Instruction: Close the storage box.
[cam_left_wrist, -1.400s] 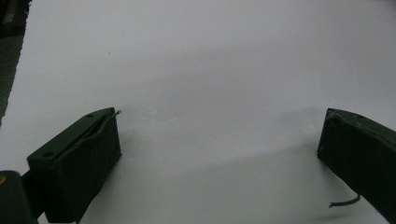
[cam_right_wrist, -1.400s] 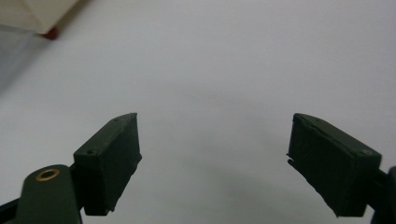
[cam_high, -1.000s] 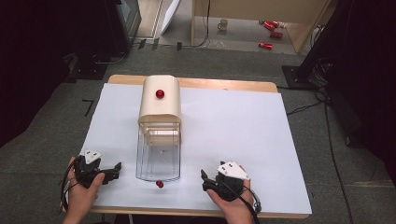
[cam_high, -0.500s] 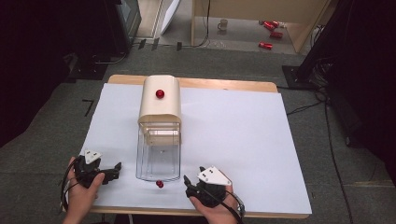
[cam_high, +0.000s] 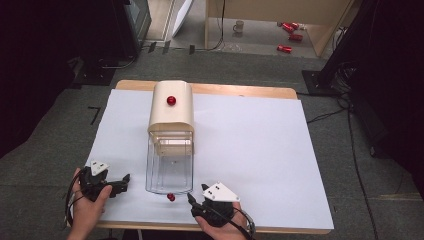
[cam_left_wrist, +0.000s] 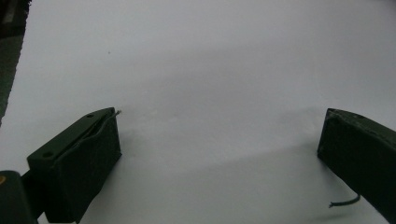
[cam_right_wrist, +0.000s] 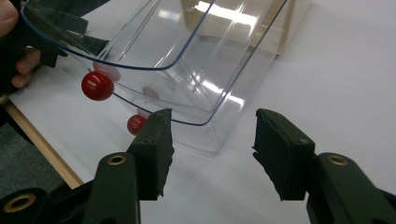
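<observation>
While the clear rectangular plastic drawer stands pulled out toward the person from the cream rounded-top box, its small red ball-shaped knob sits at the drawer's near end, close to the front edge of the white-covered table. A second red ball knob sits on the box top. The right gripper lies just beside the drawer's near right corner, with the drawer knob a little to its left. As seen from the right gripper view, the black jaws have just been closing, yet a gap remains between them and nothing is pinched; the drawer corner lies ahead of them and the knob is up to the left. The left gripper rests on the table left of the drawer, apart from it; its jaws stand widely spread over bare white surface, holding nothing.
</observation>
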